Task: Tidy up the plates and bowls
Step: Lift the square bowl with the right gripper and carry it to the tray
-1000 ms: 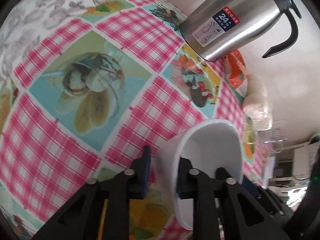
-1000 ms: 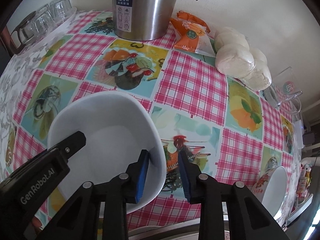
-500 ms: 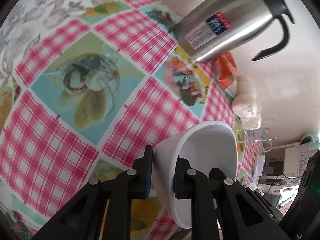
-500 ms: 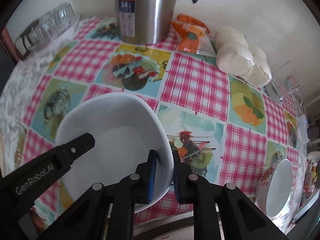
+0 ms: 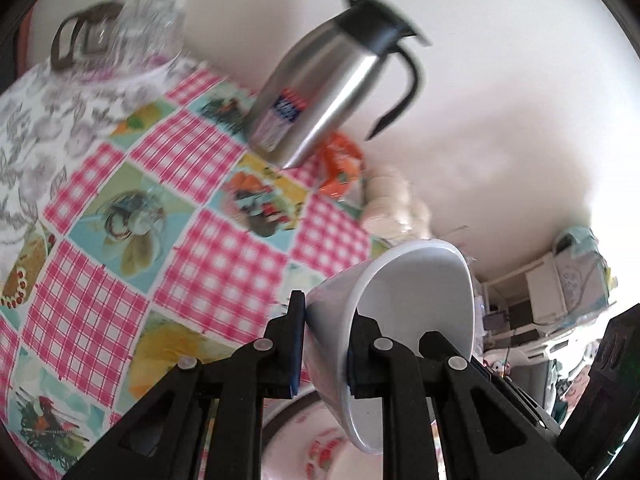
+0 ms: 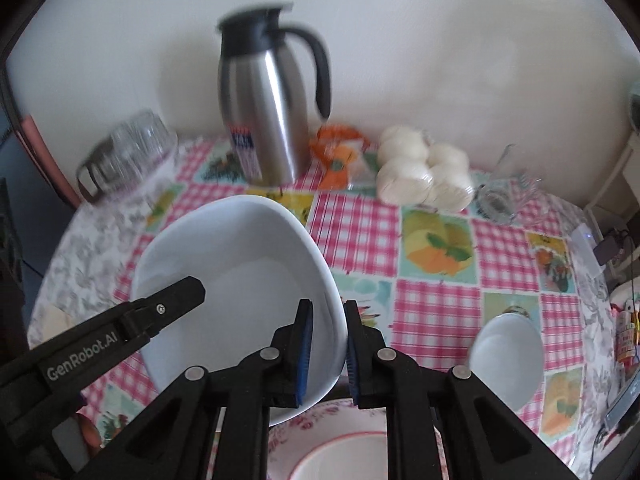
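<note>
Both the left gripper [image 5: 324, 344] and right gripper [image 6: 326, 350] clamp opposite rim walls of the white bowl [image 6: 240, 280], held above the floral plate [image 6: 360, 448] at the table's near edge.

Both wrist cams close, facing along fingers over table [image 6: 436, 308]; L view tilted; both share thermos [image 5: 320, 92] [image 6: 268, 116].

white wall [image 6: 440, 40], checked tablecloth [image 6: 436, 312]

White bowl [image 6: 240, 280] tilted above floral plate [image 6: 360, 440]; smaller bowl [image 6: 506, 356] right.
</note>
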Available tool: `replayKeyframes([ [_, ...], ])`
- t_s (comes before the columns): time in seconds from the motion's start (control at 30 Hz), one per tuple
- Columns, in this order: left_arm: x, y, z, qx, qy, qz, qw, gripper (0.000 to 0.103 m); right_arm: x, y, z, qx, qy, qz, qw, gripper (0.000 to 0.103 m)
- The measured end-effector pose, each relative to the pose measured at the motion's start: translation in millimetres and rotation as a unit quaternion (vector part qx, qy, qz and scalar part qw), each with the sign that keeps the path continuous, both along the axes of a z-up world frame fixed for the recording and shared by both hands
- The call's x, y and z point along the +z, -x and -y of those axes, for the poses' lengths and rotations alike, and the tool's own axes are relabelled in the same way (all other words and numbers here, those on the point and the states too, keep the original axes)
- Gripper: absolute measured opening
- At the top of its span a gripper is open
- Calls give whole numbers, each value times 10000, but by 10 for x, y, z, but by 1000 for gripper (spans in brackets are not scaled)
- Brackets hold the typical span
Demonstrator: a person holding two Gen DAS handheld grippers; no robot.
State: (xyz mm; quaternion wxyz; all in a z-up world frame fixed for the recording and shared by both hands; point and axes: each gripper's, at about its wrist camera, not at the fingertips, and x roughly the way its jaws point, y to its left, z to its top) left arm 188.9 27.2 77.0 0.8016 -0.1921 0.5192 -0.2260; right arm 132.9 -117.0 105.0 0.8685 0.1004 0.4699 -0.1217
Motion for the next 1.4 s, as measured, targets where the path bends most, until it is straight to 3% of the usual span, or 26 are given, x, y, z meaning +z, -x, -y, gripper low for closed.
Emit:
replayKeyframes([
  [0.23, 338, 341, 242, -326, 30, 388, 9987, 17, 298, 567, 222, -447, -276, 717, 9960, 16],
  [0.63, 590, 832, 532, -789, -82, 750, 9940, 17, 500, 1250, 382, -777, -416, 1173, 9892, 17],
  [0.97, 580, 1062, 620, -956, -464, 865, 9906, 17, 373, 1511, 468, -873, -762, 1148, 9866, 17],
  [1.4, 352, 1143, 524, -883, -734, 569, 9918, 17, 123, 1559, 406, -766, -1054, 789, 9883, 19],
])
